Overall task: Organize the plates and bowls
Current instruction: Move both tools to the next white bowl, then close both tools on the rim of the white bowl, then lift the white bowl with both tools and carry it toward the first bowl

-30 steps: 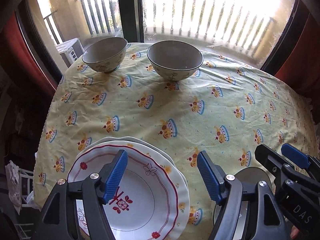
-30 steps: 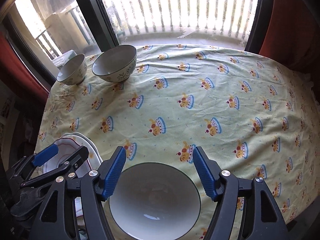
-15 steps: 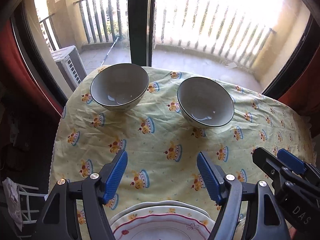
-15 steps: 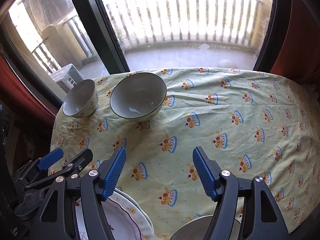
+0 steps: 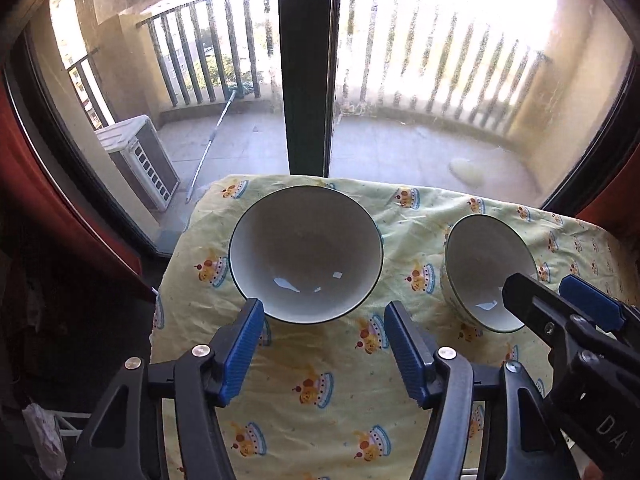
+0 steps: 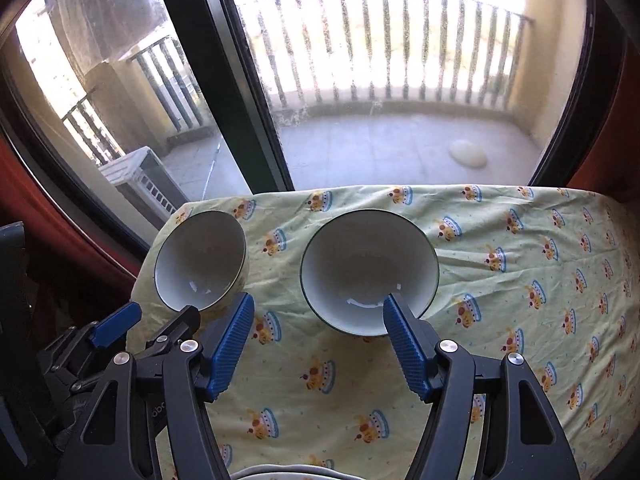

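- Balcony railing and glass doors are seen behind a bench covered with a yellow printed cloth.
- Two empty bowls are set side by side near the bench's far edge: the left bowl and the right bowl, apart from each other. Part of a plate rim is shown at the bottom of the right view.
- The bowls are judged to be glazed ceramic: stiff, fragile, smooth and likely slippery, moderately heavy. A hold across the rim wall is advised, one pad inside and one outside.
- The left hand-held gripper is shown moderately open and closing, with nothing between its pads; the left bowl's near rim lies just ahead.
- The right hand-held gripper is likewise half open, closing slightly, empty; one fingertip overlaps the right bowl's near rim, though contact cannot be told.
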Available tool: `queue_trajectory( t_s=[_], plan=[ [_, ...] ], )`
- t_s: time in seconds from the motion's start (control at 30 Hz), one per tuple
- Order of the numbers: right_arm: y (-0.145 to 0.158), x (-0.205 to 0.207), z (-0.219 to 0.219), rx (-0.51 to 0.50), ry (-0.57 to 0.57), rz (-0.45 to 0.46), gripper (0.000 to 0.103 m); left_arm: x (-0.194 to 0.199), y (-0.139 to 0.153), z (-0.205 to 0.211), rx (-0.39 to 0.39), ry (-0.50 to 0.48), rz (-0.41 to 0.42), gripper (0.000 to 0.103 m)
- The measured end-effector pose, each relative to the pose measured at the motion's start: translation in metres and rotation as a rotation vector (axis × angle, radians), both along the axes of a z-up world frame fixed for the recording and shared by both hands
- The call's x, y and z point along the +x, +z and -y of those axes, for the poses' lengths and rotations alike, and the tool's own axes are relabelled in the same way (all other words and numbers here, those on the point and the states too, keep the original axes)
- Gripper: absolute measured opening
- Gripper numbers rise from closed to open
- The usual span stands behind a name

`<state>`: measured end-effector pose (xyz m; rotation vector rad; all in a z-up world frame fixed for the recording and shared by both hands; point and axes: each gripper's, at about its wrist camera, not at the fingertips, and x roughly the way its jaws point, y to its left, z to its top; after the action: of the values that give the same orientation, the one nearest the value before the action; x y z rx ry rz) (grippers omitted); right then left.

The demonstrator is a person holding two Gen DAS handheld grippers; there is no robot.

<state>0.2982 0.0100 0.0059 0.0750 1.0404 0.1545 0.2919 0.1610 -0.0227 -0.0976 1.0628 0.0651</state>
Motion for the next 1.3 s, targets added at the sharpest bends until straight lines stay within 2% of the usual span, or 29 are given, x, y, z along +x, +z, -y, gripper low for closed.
queue_trajectory(
  t_s=[0.13, 0.23, 0.37, 0.5, 0.67, 0.73, 0.8, 0.97, 1.07, 1.3],
  plan=[
    [-0.009, 0.018, -0.027, -0.001, 0.015, -0.010, 0.067, 0.017, -0.009, -0.015, 0.002, -0.005, -0.003, 0.058],
    [-0.019, 0.030, -0.044, -0.009, 0.024, -0.007, 0.066, 0.027, -0.018, -0.025, 0.038, -0.001, 0.006, 0.057],
    [-0.040, 0.049, -0.060, -0.005, 0.019, -0.029, 0.059, 0.042, -0.039, -0.039, 0.029, 0.023, -0.015, 0.054],
    [-0.062, 0.063, -0.072, -0.026, 0.018, -0.044, 0.049, 0.052, -0.052, -0.046, 0.069, 0.025, -0.012, 0.048],
    [-0.080, 0.077, -0.080, -0.008, 0.007, -0.074, 0.045, 0.058, -0.066, -0.054, 0.057, 0.029, -0.036, 0.046],
    [-0.084, 0.080, -0.083, -0.013, 0.007, -0.076, 0.039, 0.062, -0.069, -0.055, 0.057, 0.022, -0.039, 0.041],
    [-0.089, 0.083, -0.086, -0.018, 0.011, -0.081, 0.025, 0.064, -0.069, -0.055, 0.063, 0.022, -0.039, 0.039],
    [-0.095, 0.091, -0.095, -0.012, 0.031, -0.087, 0.013, 0.067, -0.071, -0.054, 0.086, 0.023, -0.035, 0.028],
    [-0.093, 0.092, -0.101, -0.051, 0.046, -0.068, 0.013, 0.067, -0.071, -0.057, 0.107, 0.039, -0.036, 0.020],
    [-0.089, 0.085, -0.102, -0.080, 0.072, -0.066, 0.013, 0.058, -0.071, -0.054, 0.095, 0.044, -0.066, 0.020]
  ],
)
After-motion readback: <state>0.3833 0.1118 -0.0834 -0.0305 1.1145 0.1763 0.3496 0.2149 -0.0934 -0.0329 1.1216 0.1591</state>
